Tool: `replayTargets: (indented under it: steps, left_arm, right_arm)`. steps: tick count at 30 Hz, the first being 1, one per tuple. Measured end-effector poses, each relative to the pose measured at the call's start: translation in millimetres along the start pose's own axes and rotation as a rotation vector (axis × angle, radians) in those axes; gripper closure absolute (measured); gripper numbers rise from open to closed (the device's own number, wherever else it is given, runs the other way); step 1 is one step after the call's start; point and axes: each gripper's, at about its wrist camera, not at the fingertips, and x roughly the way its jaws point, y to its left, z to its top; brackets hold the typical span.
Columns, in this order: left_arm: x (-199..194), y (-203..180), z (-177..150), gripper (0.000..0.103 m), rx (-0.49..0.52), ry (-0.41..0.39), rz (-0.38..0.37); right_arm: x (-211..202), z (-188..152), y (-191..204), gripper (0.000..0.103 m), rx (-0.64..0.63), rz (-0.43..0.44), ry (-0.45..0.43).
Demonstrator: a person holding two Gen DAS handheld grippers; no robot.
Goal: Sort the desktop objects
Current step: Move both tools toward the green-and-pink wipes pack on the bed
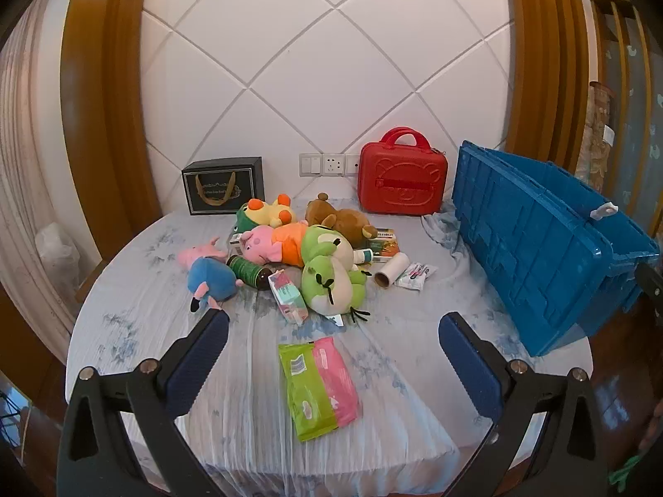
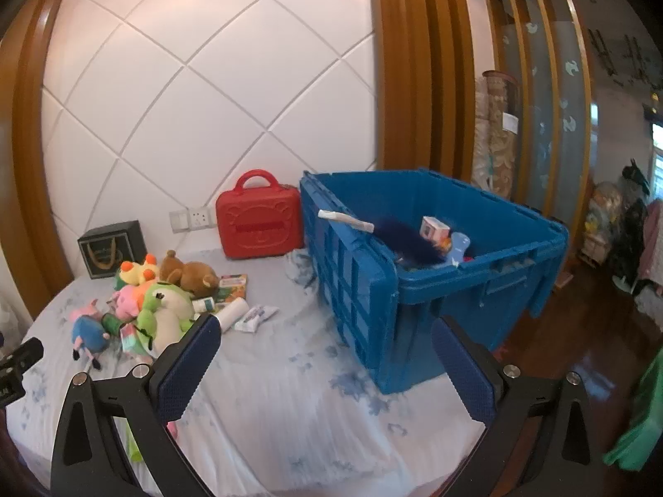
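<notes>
Hovering over the pile, both grippers spread wide and empty.
Your left gripper [image 1: 333,325] is nearer the wipes pack [image 1: 318,387]: six o'clock, long axis twelve-to-six.

Five plush toys [image 1: 290,244], one blue crate [image 2: 435,273], one red case [image 1: 402,178].

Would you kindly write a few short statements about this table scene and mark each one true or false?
1. Both grippers hold nothing. True: the left gripper and right gripper stand open and empty.
2. The blue crate is empty. False: several items already lie inside.
3. The red case stands upright against the wall. True.
4. The green and pink wipes pack lies on top of the plush pile. False: it lies alone on the tablecloth, nearer the camera.
5. The brown bear sits in the crate. False: it lies in the toy pile.
</notes>
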Motion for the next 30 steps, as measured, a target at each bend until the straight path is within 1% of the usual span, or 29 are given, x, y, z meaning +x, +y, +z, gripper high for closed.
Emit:
replayTargets:
  steps: [16, 30]
  left_arm:
    - [-1, 0, -6, 0.0, -0.006, 0.013, -0.002]
    - [4, 0, -7, 0.0, -0.005, 0.04, -0.005]
  right_arm:
    - [0, -2, -5, 0.0, 0.001, -0.016, 0.009]
    - [1, -3, -12, 0.0, 0.004, -0.031, 0.019]
